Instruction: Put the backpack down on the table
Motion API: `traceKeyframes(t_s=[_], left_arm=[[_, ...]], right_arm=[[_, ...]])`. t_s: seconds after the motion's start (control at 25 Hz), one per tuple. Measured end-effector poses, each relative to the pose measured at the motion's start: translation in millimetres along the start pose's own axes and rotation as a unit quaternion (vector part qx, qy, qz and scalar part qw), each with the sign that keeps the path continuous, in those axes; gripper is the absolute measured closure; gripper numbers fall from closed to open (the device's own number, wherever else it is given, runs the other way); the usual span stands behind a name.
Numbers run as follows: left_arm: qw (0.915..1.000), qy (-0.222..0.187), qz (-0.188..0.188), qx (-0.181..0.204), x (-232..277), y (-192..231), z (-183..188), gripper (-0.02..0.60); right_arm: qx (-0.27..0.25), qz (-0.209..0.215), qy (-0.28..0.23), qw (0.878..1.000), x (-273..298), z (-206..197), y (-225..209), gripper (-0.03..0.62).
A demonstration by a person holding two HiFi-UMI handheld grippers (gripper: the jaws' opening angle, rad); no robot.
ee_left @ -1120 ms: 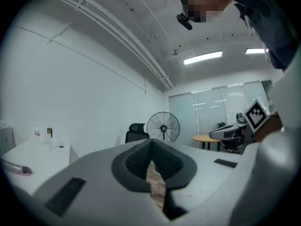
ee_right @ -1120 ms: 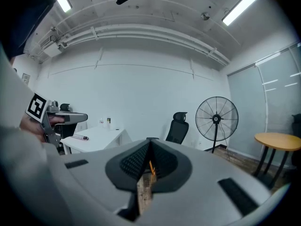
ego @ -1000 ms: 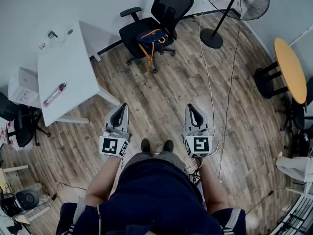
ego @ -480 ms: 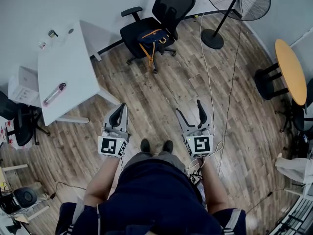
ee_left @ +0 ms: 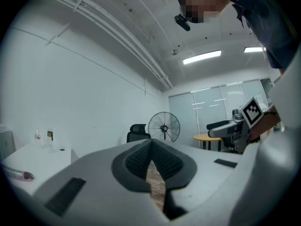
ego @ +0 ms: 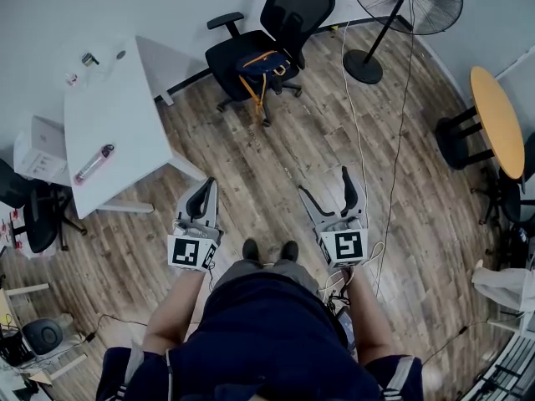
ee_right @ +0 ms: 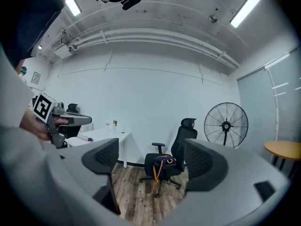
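A dark backpack [ego: 256, 60] with orange straps lies on the seat of a black office chair [ego: 266, 33] across the room; in the right gripper view the backpack [ee_right: 162, 162] shows between the jaws but far off. The white table [ego: 109, 122] stands at the left. My left gripper [ego: 204, 192] is held level in front of me, its jaws shut on nothing. My right gripper [ego: 327, 190] is beside it, its jaws opening wide, with nothing between them. Both are well short of the chair.
A pink bottle [ego: 93, 162] and small items lie on the white table. A standing fan [ego: 405, 1] is at the back right, its cable [ego: 355, 132] trailing over the wooden floor. A round yellow table [ego: 495, 119] stands at the right.
The right gripper's jaws have gone from shut to wide open. Both hands have stayed roughly in place. The left gripper is unchanged.
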State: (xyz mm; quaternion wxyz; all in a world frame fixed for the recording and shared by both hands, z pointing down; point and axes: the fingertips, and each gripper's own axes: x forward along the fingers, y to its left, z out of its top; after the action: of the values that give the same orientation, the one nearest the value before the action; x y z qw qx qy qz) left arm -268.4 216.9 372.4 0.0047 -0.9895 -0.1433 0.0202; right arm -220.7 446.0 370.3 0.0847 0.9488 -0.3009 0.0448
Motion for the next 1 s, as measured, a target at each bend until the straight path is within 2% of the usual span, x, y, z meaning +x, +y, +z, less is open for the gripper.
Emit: traceKeyframes(t_s=[0.36,0.6,0.8,1.0], left_arm=[[0.9998,-0.003,-0.021,-0.001,7.5,30.6,-7.5,0.578],[0.9997,-0.006,-0.024,-0.005,27.8,52.2,-7.9,0.578],[0.9997,-0.001,-0.023,-0.004,64.5,60.3,-13.5,0.578],[1.0,0.004,-0.007,0.004,126.3,68.4,-23.1,0.578]], right_arm=[[-0.01,-0.018,-0.002,1.0,40.3,4.1,8.9,0.154],[-0.02,-0.014,0.001,1.0,76.4,7.4,7.1,0.155],[-0.019,-0.007,-0.001,1.0,116.6,3.9,-19.3,0.155],[-0.006,0.021,0.005,1.0,180.7,-19.2,-62.0,0.157]])
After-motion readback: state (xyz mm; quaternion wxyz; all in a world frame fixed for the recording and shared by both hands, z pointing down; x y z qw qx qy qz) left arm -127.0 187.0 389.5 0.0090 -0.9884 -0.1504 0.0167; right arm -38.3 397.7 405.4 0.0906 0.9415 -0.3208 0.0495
